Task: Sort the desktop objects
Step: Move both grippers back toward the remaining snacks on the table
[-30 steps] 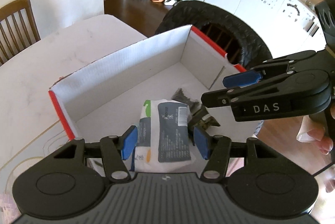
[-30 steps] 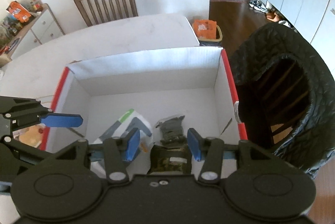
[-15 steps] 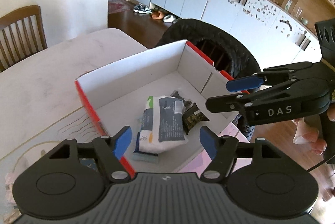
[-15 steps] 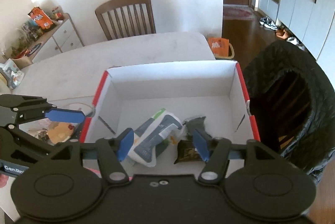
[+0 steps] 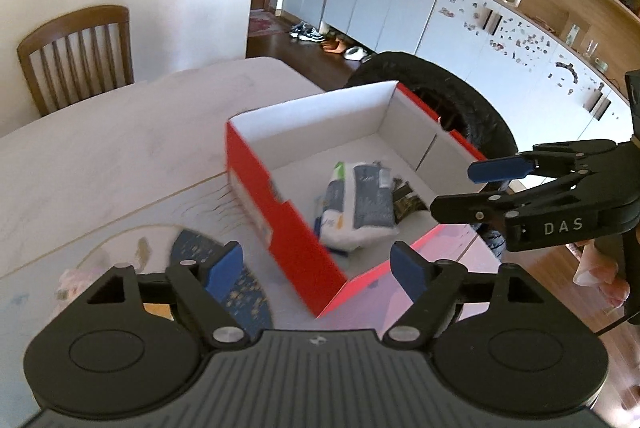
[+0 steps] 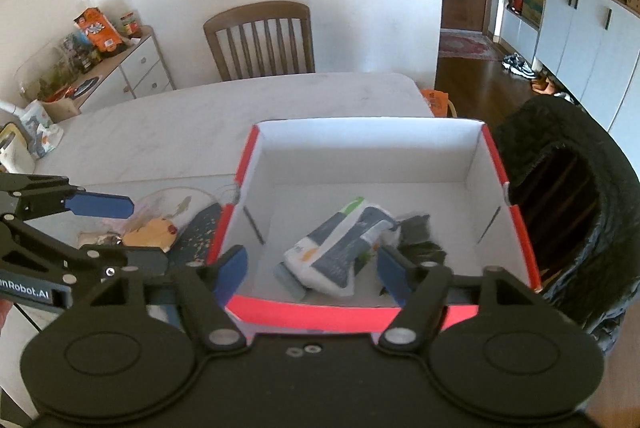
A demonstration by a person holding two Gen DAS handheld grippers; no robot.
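**Both grippers held above a red box of sorted packets**

Left wrist view. The left gripper has its blue pads spread wide and nothing between them; it hangs over the near corner of the red box, which stands on the pale table. Inside the box a white-and-grey packet lies on the floor, with a dark packet touching its right side. The right gripper enters from the right, above the box's right wall. A blue speckled mat lies on the table left of the box.

Right wrist view. The right gripper is likewise wide open and empty, poised over the near wall of the box. The white-and-grey packet lies tilted on the box floor, the dark packet just beside it. The left gripper shows at left, above small items beside the box.
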